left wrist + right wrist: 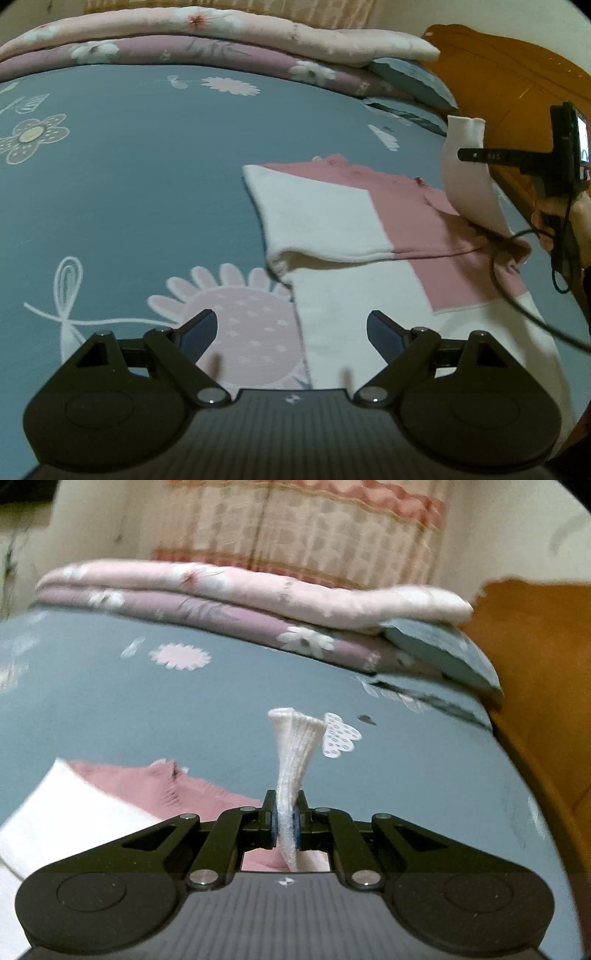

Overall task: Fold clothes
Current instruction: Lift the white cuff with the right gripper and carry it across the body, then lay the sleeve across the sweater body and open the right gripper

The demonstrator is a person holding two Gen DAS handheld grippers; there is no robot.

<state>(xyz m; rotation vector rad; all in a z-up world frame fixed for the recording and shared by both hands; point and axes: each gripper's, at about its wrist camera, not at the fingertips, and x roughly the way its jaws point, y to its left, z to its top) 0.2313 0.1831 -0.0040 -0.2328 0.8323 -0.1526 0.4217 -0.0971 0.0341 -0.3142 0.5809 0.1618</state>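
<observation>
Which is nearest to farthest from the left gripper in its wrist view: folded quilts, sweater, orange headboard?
From the left gripper:
1. Sweater, just ahead, slightly right.
2. Orange headboard, far right.
3. Folded quilts, across the bed at the top; its order against the headboard is a close call.

What I am not seeing clearly from my two claws

My right claw [285,821] is clamping the white sleeve [293,760], and its pads are covering the cloth between them, while its body is hiding where the sleeve joins the sweater [369,236]. In the right wrist view the sweater's left part is blurring and running off the edge. My left claw [291,334] body is covering the sweater's near hem. The hand [565,218] holding the right claw is getting cut off by the left view's right edge, and the small screen [583,138] there is too tiny to read.
</observation>
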